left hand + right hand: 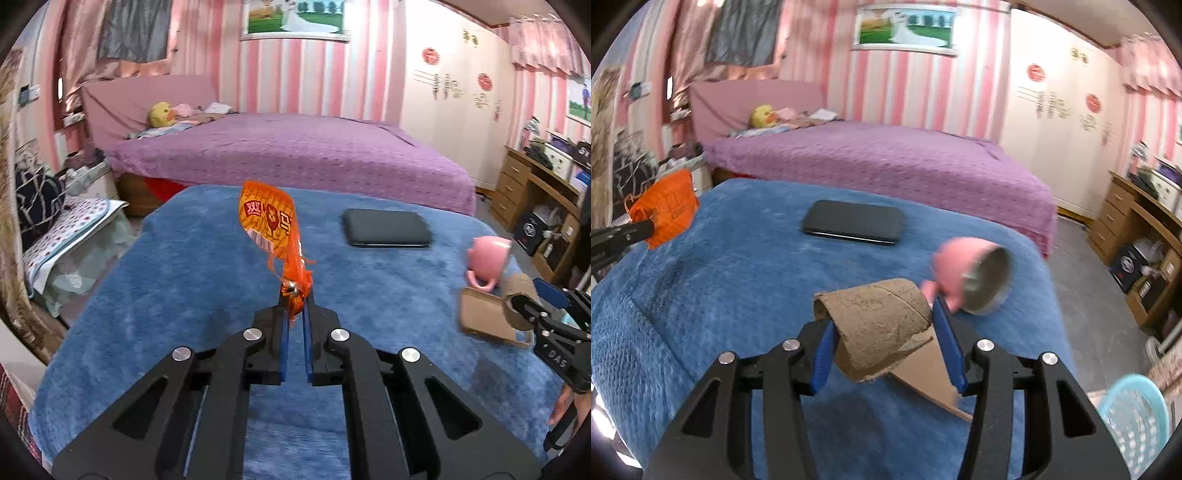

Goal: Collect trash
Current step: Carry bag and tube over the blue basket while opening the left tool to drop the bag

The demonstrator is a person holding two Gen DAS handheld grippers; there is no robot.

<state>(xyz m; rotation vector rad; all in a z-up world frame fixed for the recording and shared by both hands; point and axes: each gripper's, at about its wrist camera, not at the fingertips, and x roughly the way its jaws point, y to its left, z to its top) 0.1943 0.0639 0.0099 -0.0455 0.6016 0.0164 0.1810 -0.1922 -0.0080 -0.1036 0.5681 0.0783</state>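
My left gripper point(296, 295) is shut on an orange snack wrapper point(271, 221) and holds it up above the blue blanket-covered table point(184, 277). The wrapper also shows at the far left of the right wrist view point(666, 208). My right gripper point(882, 317) is shut on a brown cardboard tube point(875, 325), lifted above a flat cardboard piece point(931, 376). The tube point(519, 295) and the right gripper point(517, 301) show at the right edge of the left wrist view. A light blue mesh basket point(1137, 421) stands on the floor at lower right.
A black phone point(386, 227) lies flat on the blanket. A pink mug point(971, 273) lies on its side near the table's right edge. A purple bed point(295, 151) is behind the table. A wooden desk point(1141, 236) stands at right.
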